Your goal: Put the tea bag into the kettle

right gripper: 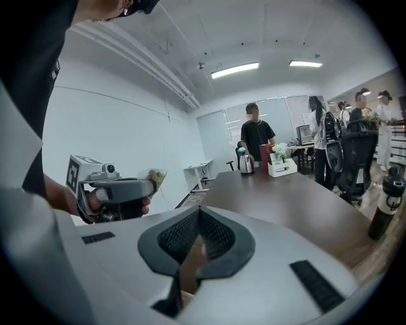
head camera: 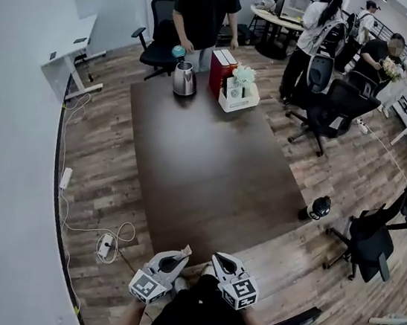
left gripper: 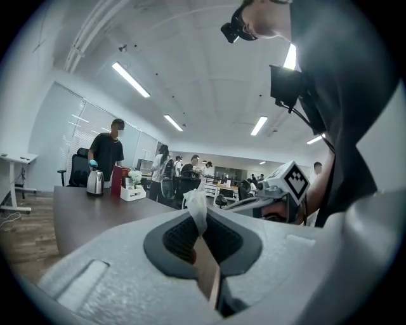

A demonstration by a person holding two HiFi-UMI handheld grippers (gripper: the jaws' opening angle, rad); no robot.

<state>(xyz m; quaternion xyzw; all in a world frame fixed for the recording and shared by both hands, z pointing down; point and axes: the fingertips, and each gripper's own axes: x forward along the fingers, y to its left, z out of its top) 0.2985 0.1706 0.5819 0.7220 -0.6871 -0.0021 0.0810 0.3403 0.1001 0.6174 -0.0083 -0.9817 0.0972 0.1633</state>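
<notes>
A steel kettle [head camera: 184,80] with a teal-knobbed lid stands at the far end of the long dark table [head camera: 210,166]; it also shows small in the left gripper view [left gripper: 95,183] and the right gripper view [right gripper: 245,164]. My left gripper [head camera: 180,257] hovers at the table's near edge, shut on a pale tea bag [left gripper: 197,206] that sticks up from between its jaws [left gripper: 198,222]. The tea bag [right gripper: 154,178] also shows at that gripper's tip in the right gripper view. My right gripper [head camera: 218,258] is beside it, its jaws [right gripper: 198,214] shut with nothing in them.
Next to the kettle stand a red box [head camera: 221,69] and a white box with flowers [head camera: 240,92]. A person in a black shirt [head camera: 206,8] stands behind the table's far end. Office chairs [head camera: 331,108] and other people are to the right. Cables [head camera: 106,242] lie on the floor at left.
</notes>
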